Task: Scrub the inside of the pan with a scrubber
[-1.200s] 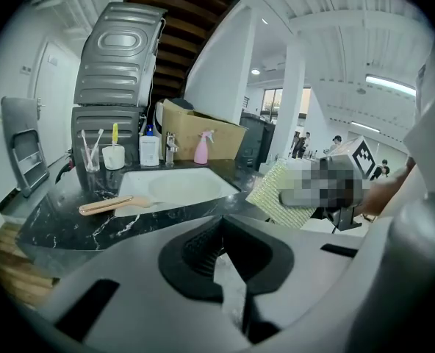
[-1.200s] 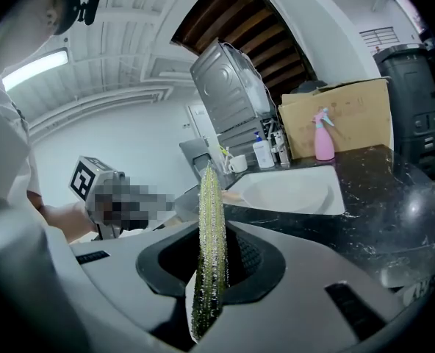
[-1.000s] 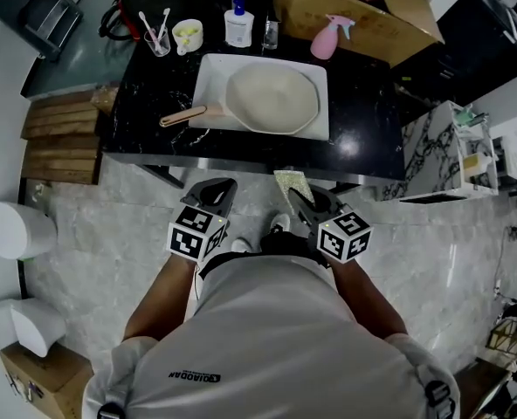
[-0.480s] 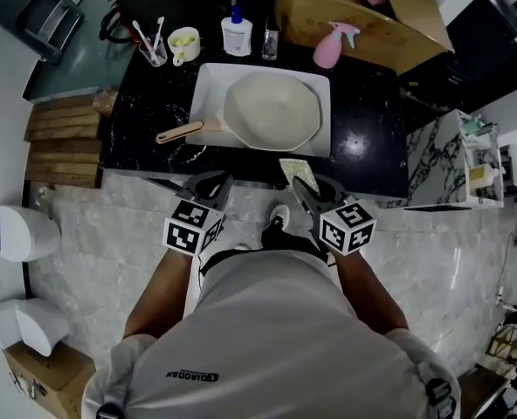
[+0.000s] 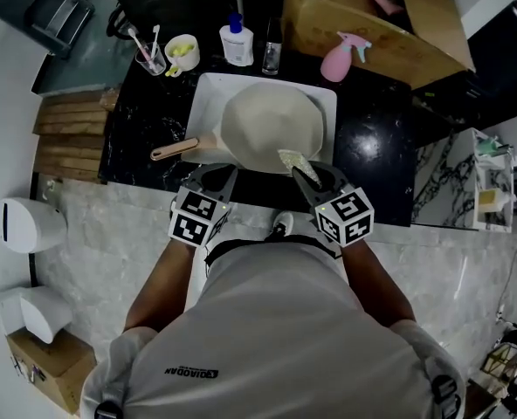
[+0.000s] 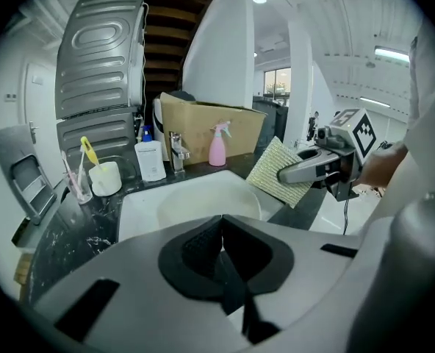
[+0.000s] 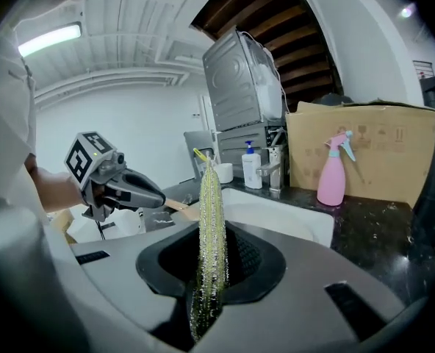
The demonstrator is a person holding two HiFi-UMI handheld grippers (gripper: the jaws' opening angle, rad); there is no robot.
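A cream pan (image 5: pixel 272 125) with a wooden handle (image 5: pixel 175 149) rests in a white basin (image 5: pixel 208 94) on the black counter. My right gripper (image 5: pixel 299 171) is shut on a yellow-green scrubber (image 5: pixel 291 159), whose tip reaches over the pan's near rim. In the right gripper view the scrubber (image 7: pixel 210 226) stands on edge between the jaws. My left gripper (image 5: pixel 223 178) is shut and empty, just before the basin's near edge, left of the scrubber. The left gripper view shows the scrubber (image 6: pixel 278 172) off to its right and the pan (image 6: pixel 206 201) ahead.
Behind the basin stand a white pump bottle (image 5: pixel 237 40), a faucet (image 5: pixel 272 55), a pink spray bottle (image 5: pixel 339 58) and a cardboard box (image 5: pixel 372 16). A cup with toothbrushes (image 5: pixel 149 55) and a mug (image 5: pixel 182 52) stand at back left. Wooden slats (image 5: pixel 66 142) lie left of the counter.
Both grippers have moved forward from in front of the counter to the basin's near edge. The scrubber has gone from outside the counter to over the pan's rim.
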